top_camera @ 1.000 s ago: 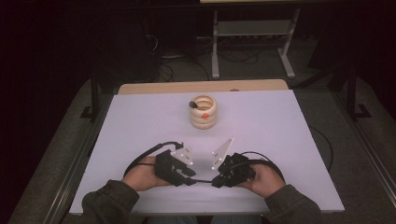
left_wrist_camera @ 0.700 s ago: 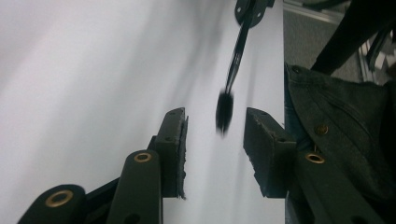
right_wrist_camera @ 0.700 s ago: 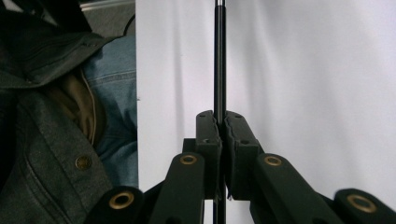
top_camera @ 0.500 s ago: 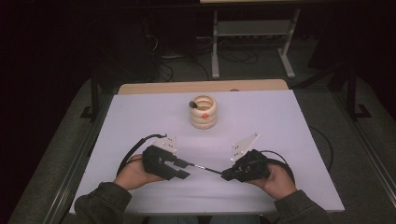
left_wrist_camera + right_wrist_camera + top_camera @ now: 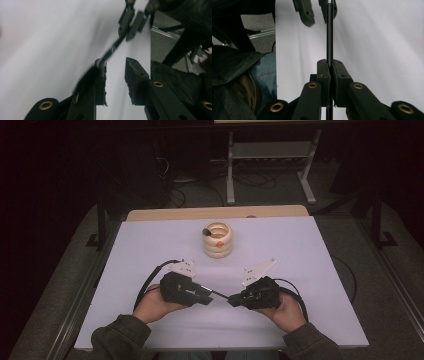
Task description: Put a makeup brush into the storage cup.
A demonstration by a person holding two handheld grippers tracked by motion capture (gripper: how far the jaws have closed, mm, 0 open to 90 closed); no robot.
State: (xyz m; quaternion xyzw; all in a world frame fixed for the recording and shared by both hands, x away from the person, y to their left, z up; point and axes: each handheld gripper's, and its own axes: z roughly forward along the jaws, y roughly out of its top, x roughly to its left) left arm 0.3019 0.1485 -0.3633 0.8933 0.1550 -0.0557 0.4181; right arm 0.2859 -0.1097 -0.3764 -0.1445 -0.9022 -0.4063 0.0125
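A thin black rod [image 5: 220, 294] spans the gap between my two grippers near the table's front edge. My right gripper [image 5: 234, 300] is shut on one end of it; in the right gripper view the rod [image 5: 329, 37] runs straight out from its pressed pads [image 5: 329, 62]. My left gripper [image 5: 210, 296] faces it from the left. Its jaws have just been closing, and in the left gripper view the rod's other end [image 5: 112, 48] lies against one pad while the other jaw stands apart [image 5: 115, 62]. A stack of cream rings [image 5: 218, 240] with an orange dot stands farther back.
The white table top [image 5: 310, 270] ends in a wooden strip [image 5: 200, 213] at the far side. Behind it on the dark floor are a metal stand [image 5: 270, 155] and cables. The person's sleeves and lap are at the front edge.
Since a second ago the two grippers have drawn apart sideways, and the thin rod now shows between them. Since half a second ago the hands have hardly shifted.
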